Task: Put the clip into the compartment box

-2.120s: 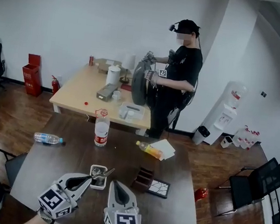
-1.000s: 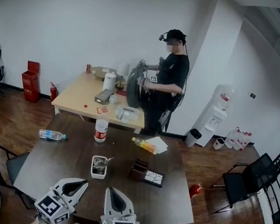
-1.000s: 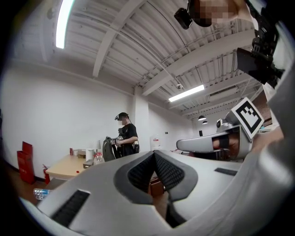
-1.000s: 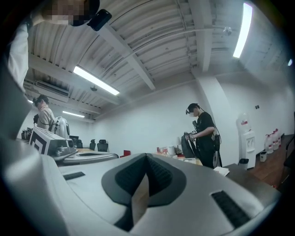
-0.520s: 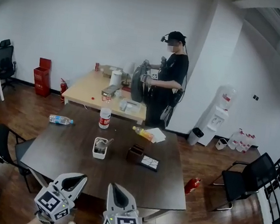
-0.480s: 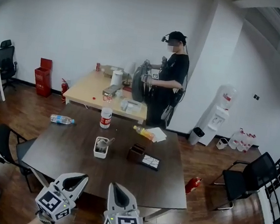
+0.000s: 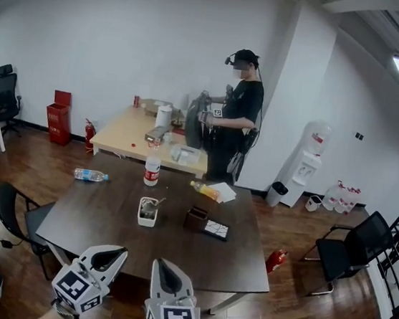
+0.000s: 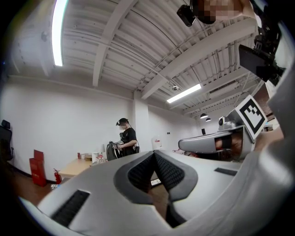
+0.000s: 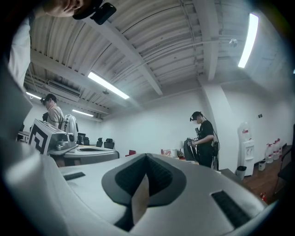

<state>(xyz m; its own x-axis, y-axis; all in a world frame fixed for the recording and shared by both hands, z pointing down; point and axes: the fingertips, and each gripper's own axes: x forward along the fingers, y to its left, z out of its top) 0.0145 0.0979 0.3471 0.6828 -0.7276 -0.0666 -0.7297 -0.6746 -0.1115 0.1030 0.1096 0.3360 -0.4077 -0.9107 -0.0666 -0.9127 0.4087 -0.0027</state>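
The small white compartment box (image 7: 147, 212) stands near the middle of the dark table (image 7: 104, 226). A metal clip (image 7: 156, 202) lies in it, one end poking over the rim. My left gripper (image 7: 117, 252) and right gripper (image 7: 159, 264) hang side by side off the table's near edge, well short of the box. In the left gripper view the left gripper (image 8: 154, 154) has its dark pads pressed together on nothing. The right gripper (image 9: 146, 157) in its own view also has its tips meeting, with nothing between them.
On the table are a dark brown box (image 7: 194, 218), a patterned tile (image 7: 215, 229), an upright bottle (image 7: 152, 171), a lying bottle (image 7: 91, 175), a yellow bottle (image 7: 206, 191) and paper (image 7: 224, 192). A person (image 7: 237, 116) stands at the far wooden desk (image 7: 127, 132). Chairs (image 7: 10, 204) flank the table.
Both grippers have drawn back from the white box to beyond the table's near edge. The left one no longer touches the clip. The view has pulled away from the table.
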